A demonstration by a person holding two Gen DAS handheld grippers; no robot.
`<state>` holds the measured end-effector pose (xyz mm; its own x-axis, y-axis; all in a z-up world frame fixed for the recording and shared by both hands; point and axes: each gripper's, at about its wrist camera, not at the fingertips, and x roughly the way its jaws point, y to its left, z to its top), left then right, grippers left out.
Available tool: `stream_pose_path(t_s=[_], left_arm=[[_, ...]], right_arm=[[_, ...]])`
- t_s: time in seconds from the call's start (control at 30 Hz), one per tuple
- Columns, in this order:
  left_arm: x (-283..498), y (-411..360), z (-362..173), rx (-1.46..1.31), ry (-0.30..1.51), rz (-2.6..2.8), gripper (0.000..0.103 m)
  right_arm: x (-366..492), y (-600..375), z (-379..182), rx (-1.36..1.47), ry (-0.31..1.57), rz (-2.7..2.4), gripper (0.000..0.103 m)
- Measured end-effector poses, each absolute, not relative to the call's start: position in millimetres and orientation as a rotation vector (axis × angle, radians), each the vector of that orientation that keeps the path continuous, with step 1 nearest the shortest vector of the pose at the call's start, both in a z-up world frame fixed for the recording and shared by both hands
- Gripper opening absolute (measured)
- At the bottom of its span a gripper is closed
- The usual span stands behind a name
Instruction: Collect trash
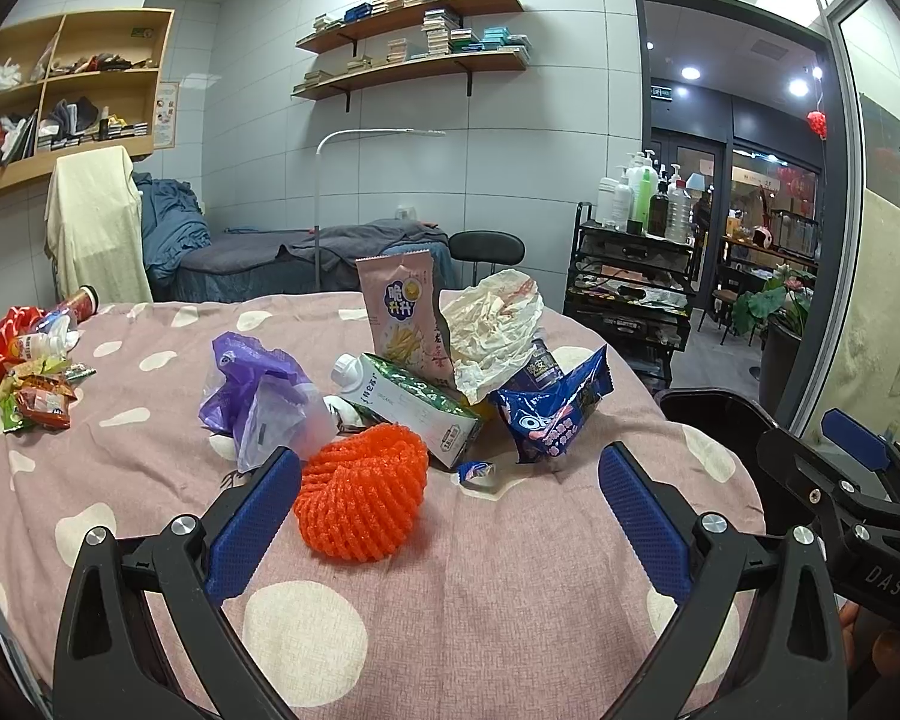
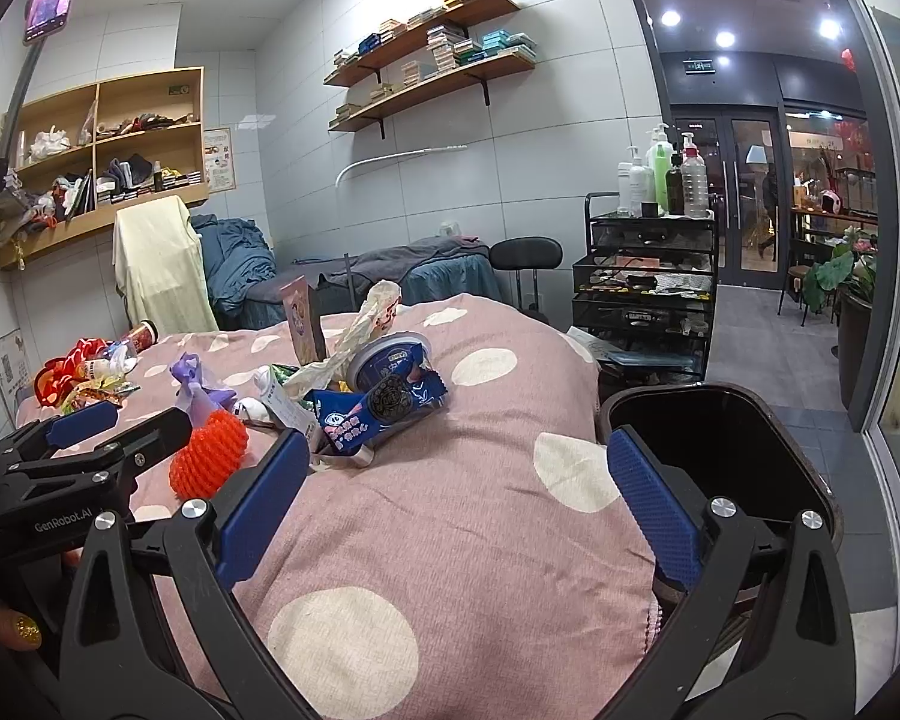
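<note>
Trash is heaped on a pink spotted bedspread (image 1: 480, 576). An orange foam net (image 1: 363, 495) lies nearest, just beyond my left gripper (image 1: 450, 486), which is open and empty. Behind the net are a green carton (image 1: 414, 405), a purple plastic bag (image 1: 258, 396), a pink snack pouch (image 1: 402, 312), crumpled white paper (image 1: 495, 324) and a blue cookie wrapper (image 1: 549, 417). My right gripper (image 2: 456, 474) is open and empty above the bedspread (image 2: 480, 516), with the blue cookie wrapper (image 2: 378, 405) and the orange foam net (image 2: 210, 459) ahead to its left. A dark bin (image 2: 720, 438) stands right of the bed.
More wrappers and a bottle (image 1: 36, 360) lie at the bed's far left. A black trolley with bottles (image 1: 636, 276) and a black stool (image 1: 486, 249) stand beyond the bed. An open doorway (image 1: 744, 210) is at the right. The bin's rim (image 1: 714, 414) sits beside the bed edge.
</note>
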<state>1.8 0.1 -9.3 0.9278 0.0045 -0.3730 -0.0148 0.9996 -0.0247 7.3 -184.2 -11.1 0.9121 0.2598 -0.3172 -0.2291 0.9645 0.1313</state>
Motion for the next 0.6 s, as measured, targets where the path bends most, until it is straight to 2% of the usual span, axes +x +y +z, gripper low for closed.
stream_pose_path(t_s=[0.23, 0.6], left_arm=[[1, 5, -30, -0.014, 0.430, 0.019, 0.098], [24, 44, -41, -0.007, 0.625, 0.066, 0.098]], right_arm=[[16, -184, -16, 0.087, 0.377, 0.261, 0.098], [62, -164, -25, 0.071, 0.557, 0.344, 0.098]])
